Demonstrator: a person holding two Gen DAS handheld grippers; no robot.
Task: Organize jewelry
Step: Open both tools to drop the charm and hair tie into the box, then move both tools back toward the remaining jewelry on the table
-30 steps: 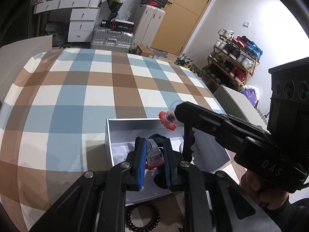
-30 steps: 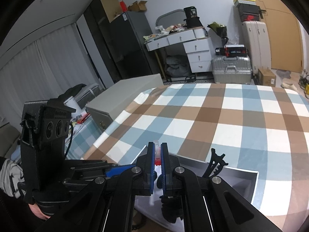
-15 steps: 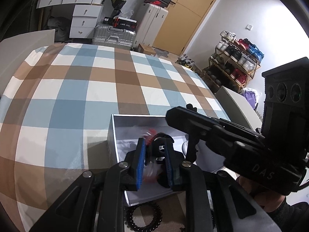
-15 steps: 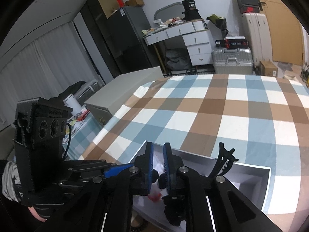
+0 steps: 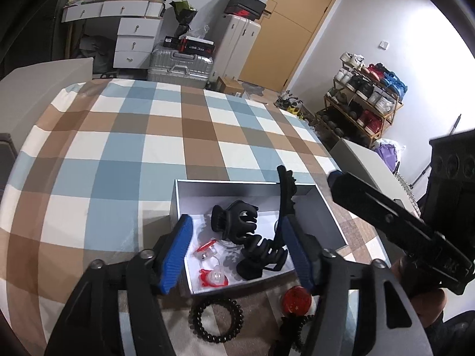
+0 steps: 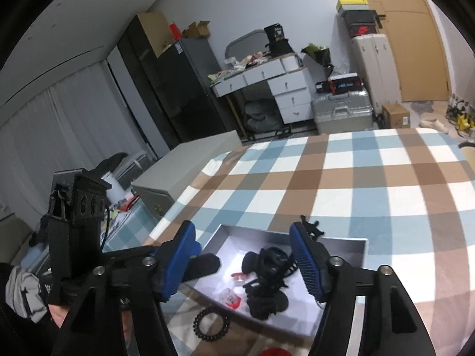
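Checked bedding carried a grey box (image 5: 225,181) already holding black claw clips (image 5: 237,222) and red-clear pieces (image 5: 214,277); just before it lay a black coil tie (image 5: 216,320) and red bauble (image 5: 296,299) — still unsorted. Left gripper (image 5: 234,255) and right gripper (image 6: 246,264) fingers were spreading apart, gripping nothing.

Both wrist views look down close over the grey box (image 5: 332,216) (image 6: 341,241) from its near side, sharing its contents and the checked cloth (image 5: 118,154) (image 6: 356,178) beyond it

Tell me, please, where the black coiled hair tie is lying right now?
The black coiled hair tie lies on the checked cloth just outside the grey box's near wall, left of the red ball ornament.
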